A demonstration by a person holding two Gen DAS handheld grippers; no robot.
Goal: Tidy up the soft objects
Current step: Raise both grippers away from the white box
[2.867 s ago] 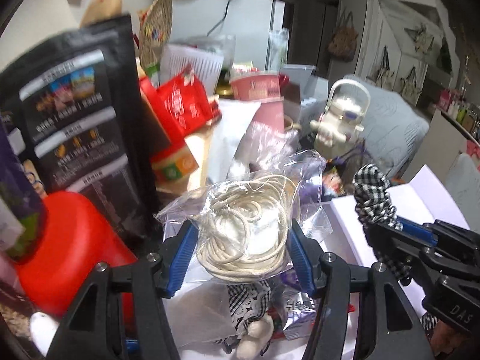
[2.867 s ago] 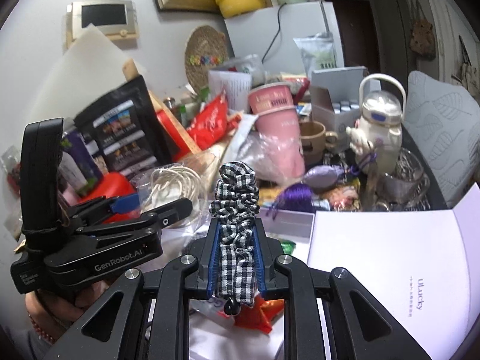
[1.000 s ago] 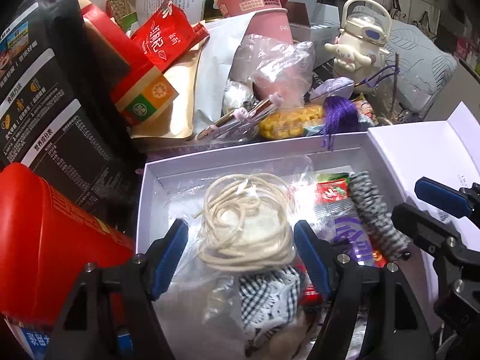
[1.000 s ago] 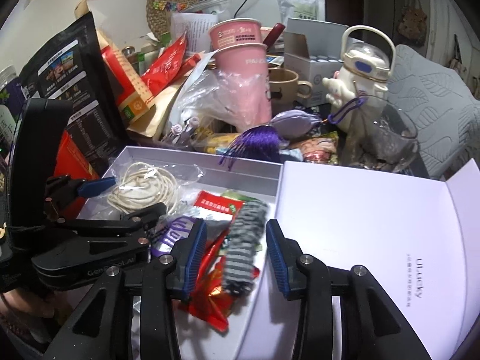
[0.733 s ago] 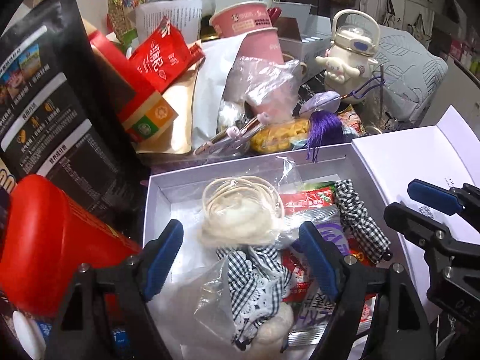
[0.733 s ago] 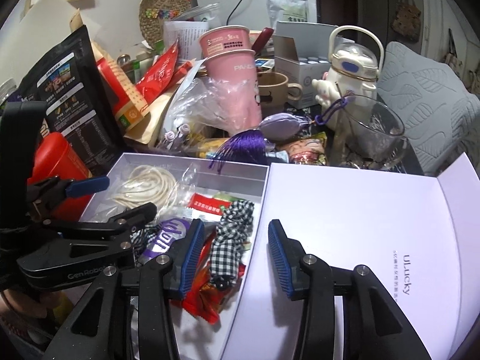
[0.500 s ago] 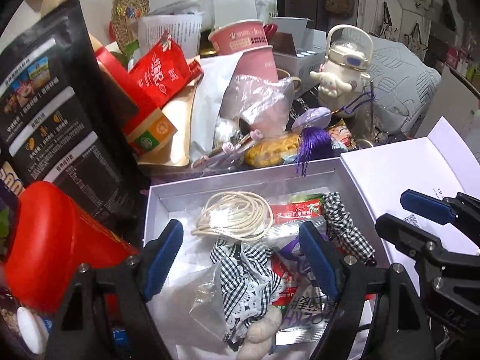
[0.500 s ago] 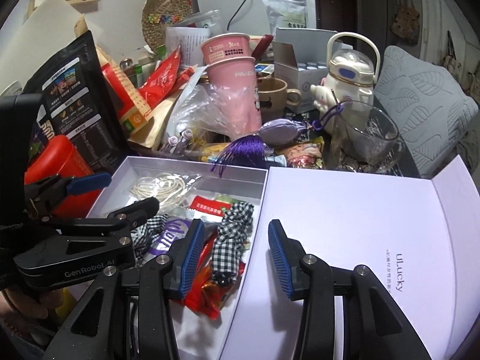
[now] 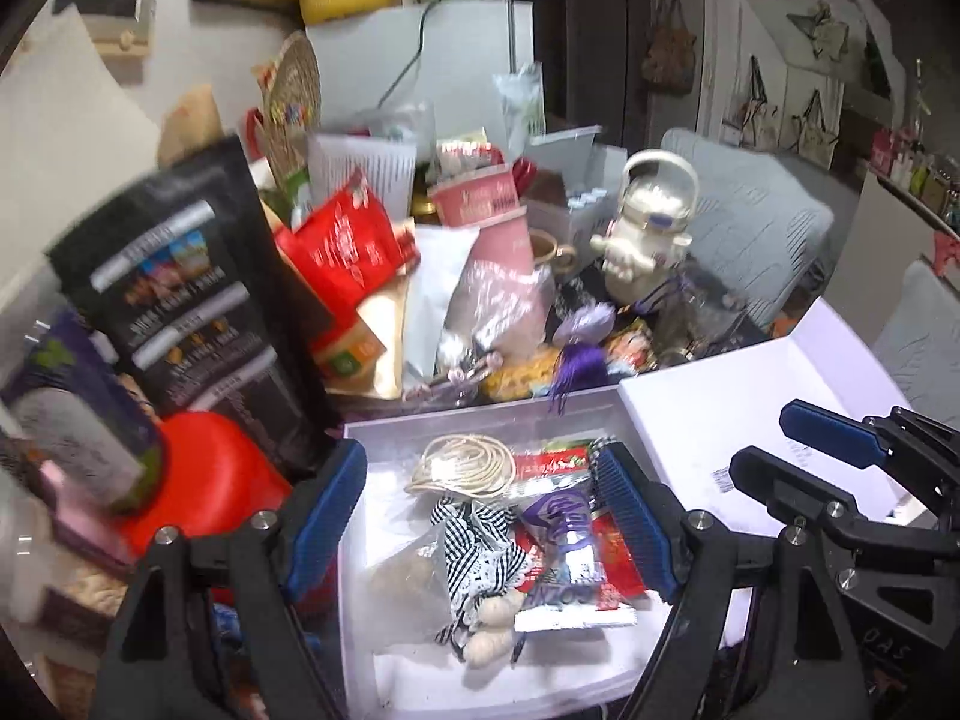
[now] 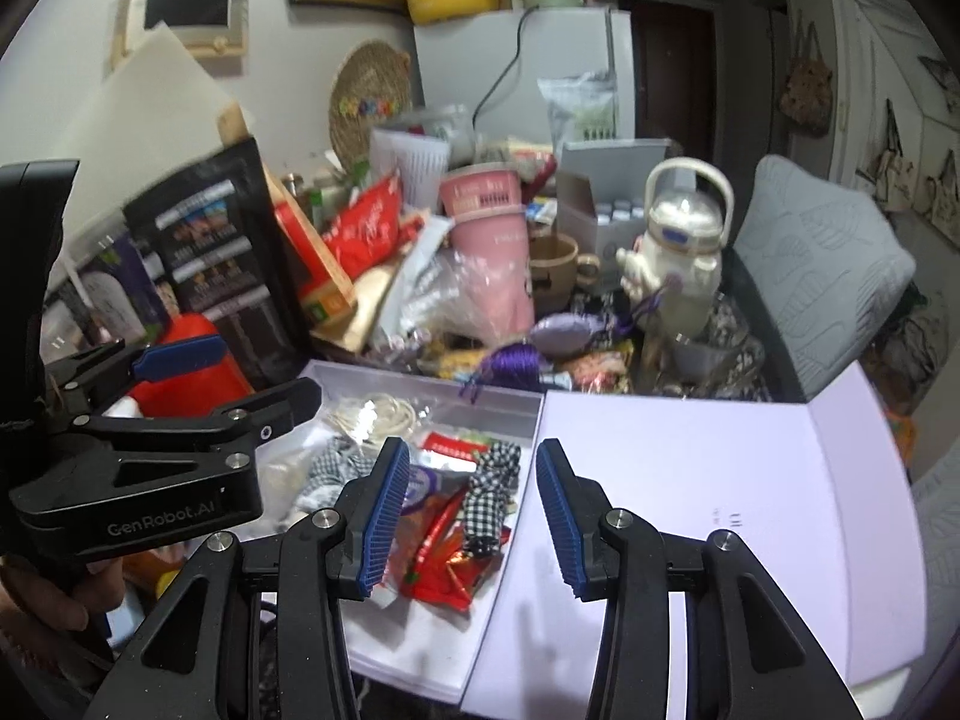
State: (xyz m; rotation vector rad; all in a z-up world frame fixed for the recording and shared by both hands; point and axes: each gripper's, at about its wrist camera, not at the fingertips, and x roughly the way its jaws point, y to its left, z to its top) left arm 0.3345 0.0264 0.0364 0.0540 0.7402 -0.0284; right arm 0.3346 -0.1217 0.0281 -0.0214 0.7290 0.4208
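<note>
An open white box (image 10: 420, 648) lies below both grippers, its lid (image 10: 690, 510) folded out to the right. Inside it are a coil of cream cord in a clear bag (image 9: 465, 468), a black-and-white checked scrunchie (image 10: 492, 492), a checked lace cloth piece (image 9: 474, 540) and several snack packets. My left gripper (image 9: 480, 516) hangs open above the box's left half, holding nothing. Over the seam between box and lid, my right gripper (image 10: 471, 516) is also open and empty. The left gripper (image 10: 240, 378) shows at the left of the right wrist view, a hand gripping its handle.
Clutter crowds the box's far side: a red container (image 9: 204, 480), a tall black pouch (image 9: 198, 300), stacked pink cups (image 10: 492, 240), a purple tassel (image 10: 516, 360), a white character jug (image 10: 684, 246) and a glass (image 10: 696, 348). A grey cushion (image 10: 822, 252) lies at the right.
Both grippers let go of their loads, the bagged cord and the scrunchie, which now lie in the box. Both have since risen and drawn back from the box.
</note>
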